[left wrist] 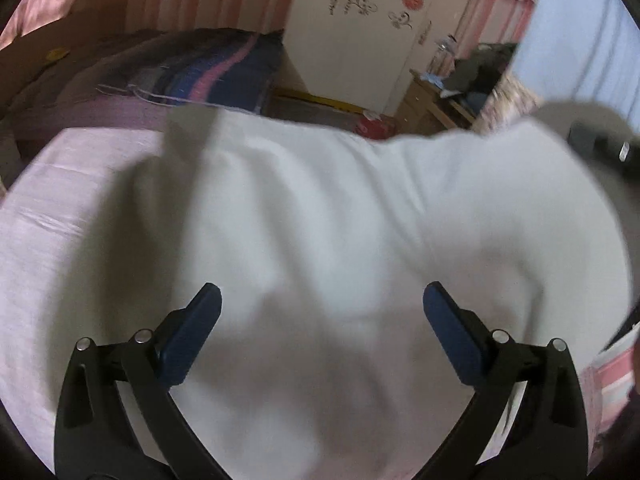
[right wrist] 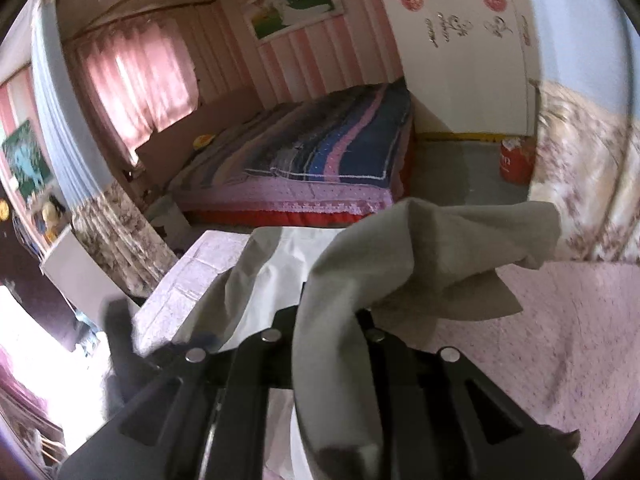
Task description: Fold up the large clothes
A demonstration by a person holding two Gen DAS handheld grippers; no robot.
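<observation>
White garment: large, plain, soft cloth, rumpled in broad folds. Most of it lies spread on the pink-covered surface; one portion is lifted clear, bunched and draping in loose, creased flaps.

The left gripper has two black, curved plastic arms that rise from the lower edge of the left wrist view, one at seven o'clock and one at five o'clock. Each arm carries two round silver pins and ends in a flat, dark blue rectangular pad. Recessed slots are cut into the outer arms.

The right gripper has the same black build in the right wrist view: broad ribbed arms fill six o'clock, with four silver pins in a row and rectangular recesses at either side.
</observation>
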